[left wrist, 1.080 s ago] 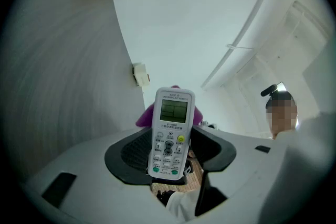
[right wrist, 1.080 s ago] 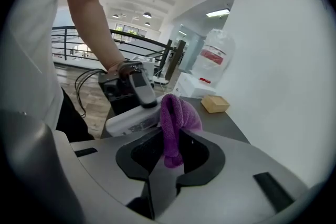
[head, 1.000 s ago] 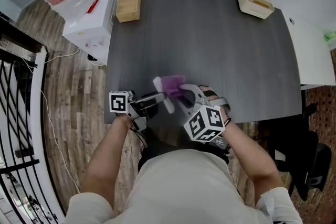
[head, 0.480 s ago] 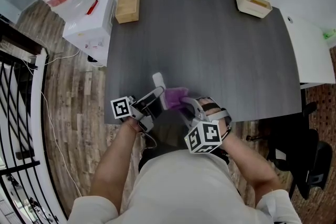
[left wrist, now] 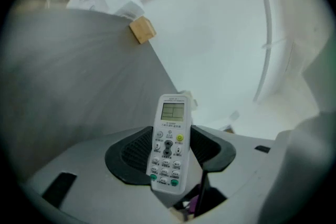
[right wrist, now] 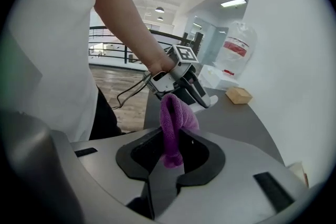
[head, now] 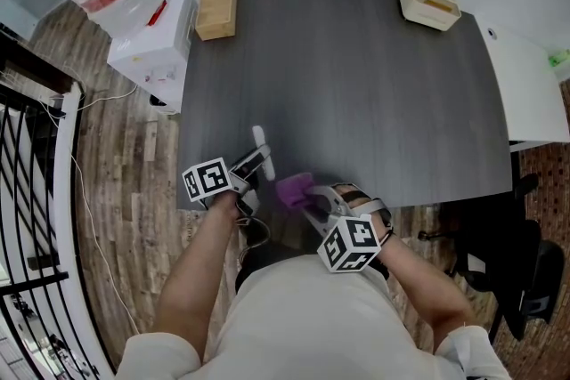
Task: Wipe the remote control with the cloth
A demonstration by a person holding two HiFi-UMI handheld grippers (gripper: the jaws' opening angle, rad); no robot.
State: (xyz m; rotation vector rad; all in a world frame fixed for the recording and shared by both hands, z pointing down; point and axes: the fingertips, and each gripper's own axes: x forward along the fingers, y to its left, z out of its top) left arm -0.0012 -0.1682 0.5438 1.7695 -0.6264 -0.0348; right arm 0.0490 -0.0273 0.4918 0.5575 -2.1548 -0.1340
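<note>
A white remote control (left wrist: 168,140) with a small screen and buttons stands gripped between the jaws of my left gripper (head: 256,165); in the head view the remote control (head: 262,149) sticks out over the dark table near its front edge. My right gripper (head: 307,198) is shut on a purple cloth (head: 292,189), which rises bunched from its jaws as the purple cloth (right wrist: 174,124) in the right gripper view. The cloth hangs just right of the remote and apart from it. From the right gripper view the left gripper (right wrist: 185,86) shows beyond the cloth.
The dark grey table (head: 374,76) carries a wooden box (head: 218,6) at its back left corner and a cream tray (head: 430,4) at the back right. A white water dispenser (head: 134,13) stands left of the table. A black railing (head: 27,191) runs along the far left.
Both grippers have drawn back toward the table's front edge. The cloth has come off the remote and now sits to its right. The remote has tipped lower, toward the table.
</note>
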